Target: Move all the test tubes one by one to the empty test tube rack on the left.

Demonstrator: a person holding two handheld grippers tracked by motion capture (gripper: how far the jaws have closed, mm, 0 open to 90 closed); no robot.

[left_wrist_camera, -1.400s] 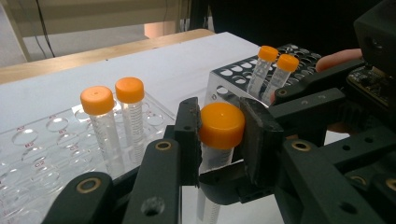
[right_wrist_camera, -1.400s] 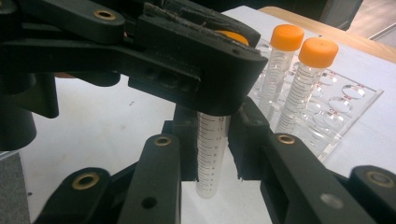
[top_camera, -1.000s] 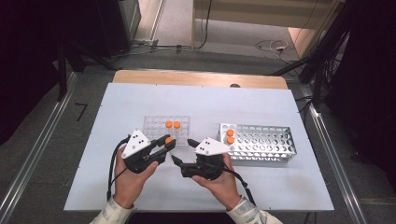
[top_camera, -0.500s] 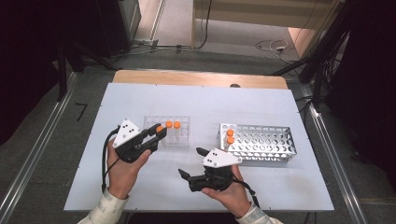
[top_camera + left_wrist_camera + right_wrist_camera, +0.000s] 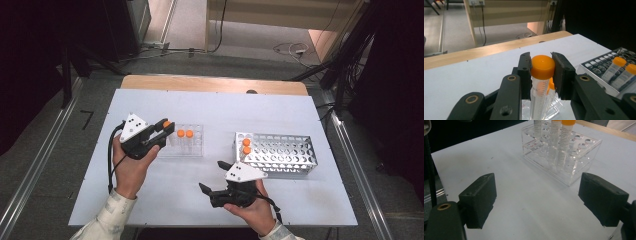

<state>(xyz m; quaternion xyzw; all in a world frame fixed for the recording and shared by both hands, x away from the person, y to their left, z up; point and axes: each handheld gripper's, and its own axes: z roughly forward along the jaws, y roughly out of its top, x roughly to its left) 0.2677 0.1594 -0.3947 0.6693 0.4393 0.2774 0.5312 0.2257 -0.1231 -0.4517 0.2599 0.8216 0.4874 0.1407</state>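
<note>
Your left claw clamps the orange-capped tube by its cap above the clear rack; keep it upright while carrying. Your right claw gapes empty over the worktop.

left gripper, jaws clamped on the orange cap of a tube, has moved from the middle of the table out to the left and up, and now holds the tube at the left edge of the clear rack. right gripper has drawn back from beside the left one toward the near edge of the table, in front of the metal rack; its jaws have just been opening and now stand wide, nothing between them.
</note>
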